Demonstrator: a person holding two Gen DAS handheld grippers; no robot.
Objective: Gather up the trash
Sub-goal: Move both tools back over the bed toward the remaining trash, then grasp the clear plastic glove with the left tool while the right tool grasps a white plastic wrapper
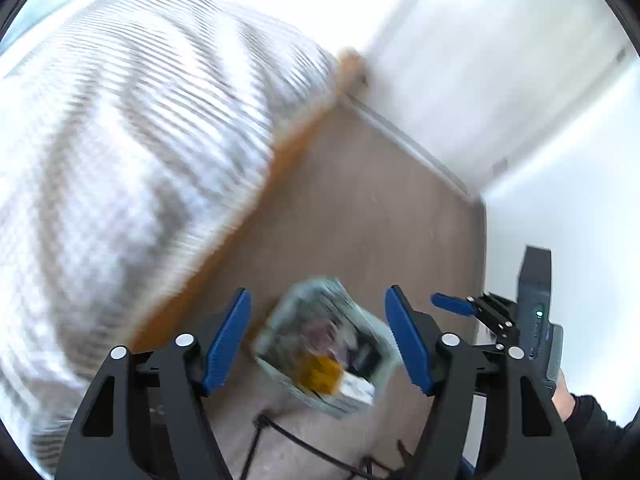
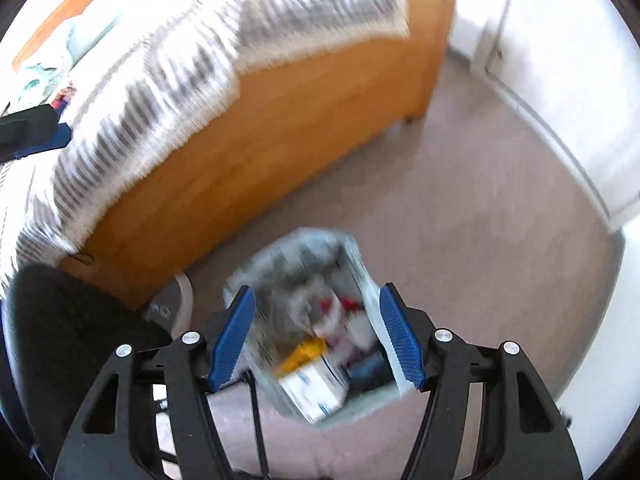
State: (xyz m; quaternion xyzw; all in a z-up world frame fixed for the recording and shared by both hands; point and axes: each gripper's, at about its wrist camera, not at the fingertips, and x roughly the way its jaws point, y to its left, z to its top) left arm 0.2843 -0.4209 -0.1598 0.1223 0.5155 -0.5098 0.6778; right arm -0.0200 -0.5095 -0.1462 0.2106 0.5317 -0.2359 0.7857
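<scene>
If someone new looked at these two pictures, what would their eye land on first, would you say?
Most likely the small trash bin on the carpet, already full of packaging, with a yellow wrapper and a white box on top. Both open, empty claws frame it from above: the left claw and the right claw. Beside it runs the orange wooden bed frame under a grey-and-white striped blanket.

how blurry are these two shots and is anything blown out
Left wrist view: the striped bedspread and the trash bin are smeared by motion blur, while the left gripper stays sharp; the white wall is overexposed. Right wrist view: the bin and bedspread are streaked too, the right gripper is crisp, and the wall is washed out. Both bend straight edges, fisheye style.
</scene>
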